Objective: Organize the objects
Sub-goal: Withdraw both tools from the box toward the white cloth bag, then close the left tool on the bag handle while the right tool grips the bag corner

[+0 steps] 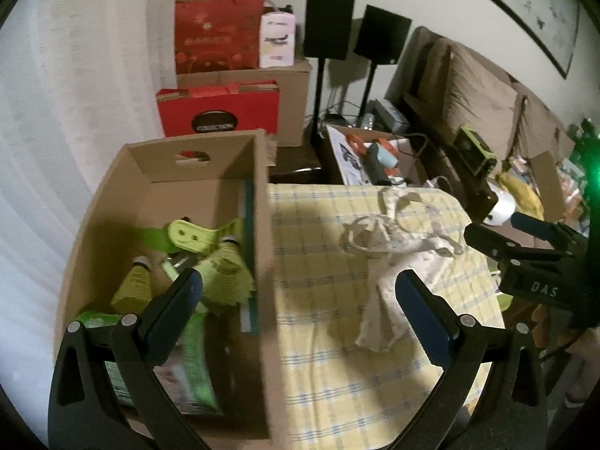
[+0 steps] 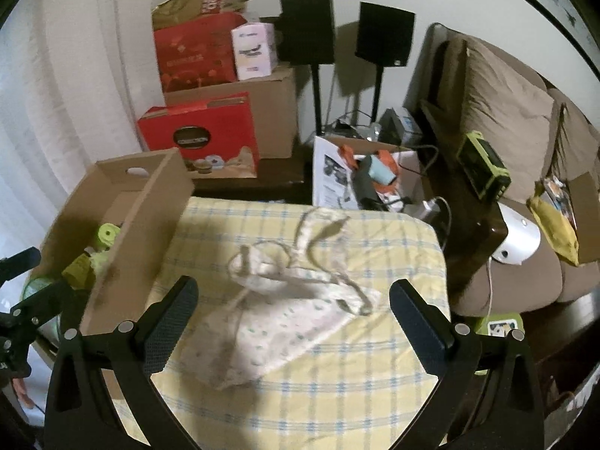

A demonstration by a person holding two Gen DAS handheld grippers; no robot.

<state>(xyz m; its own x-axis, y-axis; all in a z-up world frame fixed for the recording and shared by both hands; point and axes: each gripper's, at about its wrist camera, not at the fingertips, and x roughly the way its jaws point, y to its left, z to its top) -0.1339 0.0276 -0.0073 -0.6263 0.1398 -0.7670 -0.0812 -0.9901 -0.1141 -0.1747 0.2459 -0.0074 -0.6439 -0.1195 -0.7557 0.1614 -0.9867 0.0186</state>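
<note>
At the left, an open brown cardboard box (image 1: 195, 195) stands on the worktop's yellow checked cloth (image 1: 337, 367), holding lime-green bottles and packets (image 1: 210, 262). The left claw (image 1: 300, 300) hangs spread and empty over the box's right wall. Right of the box, a crumpled white dotted fabric bag with cord handles (image 2: 285, 318) lies on the cloth between the fingers of the right claw (image 2: 292, 311), also spread and empty.
</note>
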